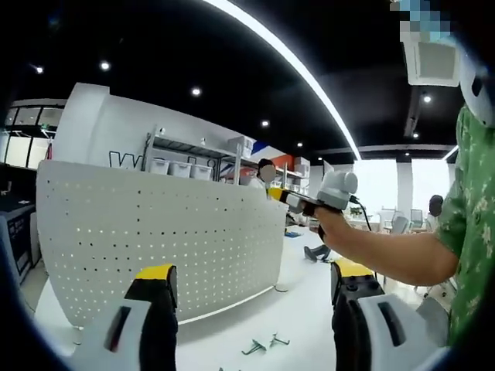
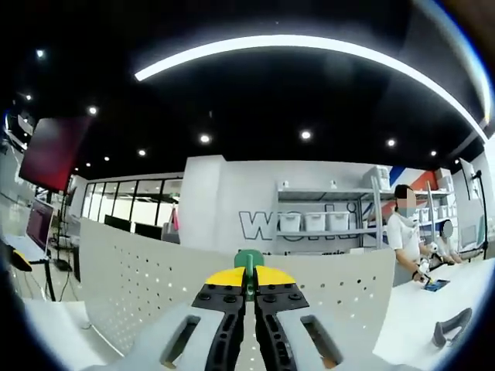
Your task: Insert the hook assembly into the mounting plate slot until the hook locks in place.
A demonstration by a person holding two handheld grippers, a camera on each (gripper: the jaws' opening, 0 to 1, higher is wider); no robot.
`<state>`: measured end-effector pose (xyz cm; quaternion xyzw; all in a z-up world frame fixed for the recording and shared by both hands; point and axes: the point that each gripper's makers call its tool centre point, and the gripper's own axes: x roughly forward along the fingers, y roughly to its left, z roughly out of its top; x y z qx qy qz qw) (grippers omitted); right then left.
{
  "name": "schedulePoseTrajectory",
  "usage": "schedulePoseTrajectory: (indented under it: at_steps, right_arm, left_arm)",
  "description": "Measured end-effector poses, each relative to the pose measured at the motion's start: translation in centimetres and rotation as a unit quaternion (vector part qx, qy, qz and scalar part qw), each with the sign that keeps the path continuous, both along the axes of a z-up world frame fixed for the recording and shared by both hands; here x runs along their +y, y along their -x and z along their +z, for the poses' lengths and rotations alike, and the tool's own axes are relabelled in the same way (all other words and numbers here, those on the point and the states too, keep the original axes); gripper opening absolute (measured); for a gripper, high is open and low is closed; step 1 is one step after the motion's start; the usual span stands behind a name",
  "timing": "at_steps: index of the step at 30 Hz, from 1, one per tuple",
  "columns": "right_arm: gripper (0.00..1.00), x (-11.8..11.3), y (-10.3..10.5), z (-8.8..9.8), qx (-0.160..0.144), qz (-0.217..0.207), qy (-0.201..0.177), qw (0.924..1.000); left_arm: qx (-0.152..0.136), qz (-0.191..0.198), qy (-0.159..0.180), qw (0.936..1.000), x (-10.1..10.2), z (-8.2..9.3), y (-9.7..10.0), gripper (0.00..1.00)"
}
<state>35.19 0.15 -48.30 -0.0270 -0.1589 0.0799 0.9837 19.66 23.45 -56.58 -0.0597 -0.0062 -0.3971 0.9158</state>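
Right gripper view | right hand-held gripper (image 2: 249,287) clamped on green hook (image 2: 249,260) | pegboard (image 2: 147,290) behind

The left gripper view looks from low over the white table (image 1: 232,328), near the pegboard (image 1: 155,239), facing it at a slant. The right gripper view sits higher and closer, peering over the pegboard (image 2: 147,290) top. Both share the pegboard and the shelves (image 1: 193,158) behind.

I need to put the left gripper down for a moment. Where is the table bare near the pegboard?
The white table is bare between the pegboard foot and the left gripper, up to the board's right end. It is crowded lower down, where small metal hooks lie between the jaws.
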Motion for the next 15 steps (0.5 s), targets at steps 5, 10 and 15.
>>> schedulePoseTrajectory:
  at_steps: [5, 10, 15]
  right_arm:
    - [0.01, -0.1, -0.9, -0.4, 0.0, -0.002, -0.001, 1.0]
    - [0.01, -0.1, -2.2, -1.1, 0.001, -0.004, -0.01, 0.9999]
    - [0.01, -0.1, -3.2, -1.3, -0.015, -0.005, -0.024, 0.9996]
  left_arm:
    - [0.006, -0.002, -0.007, 1.0, -0.2, -0.5, -0.6, 0.83]
    - [0.011, -0.003, -0.01, 0.9999, -0.2, -0.9, -0.9, 0.83]
    - [0.016, -0.003, -0.013, 0.9998, -0.1, -1.2, -1.1, 0.83]
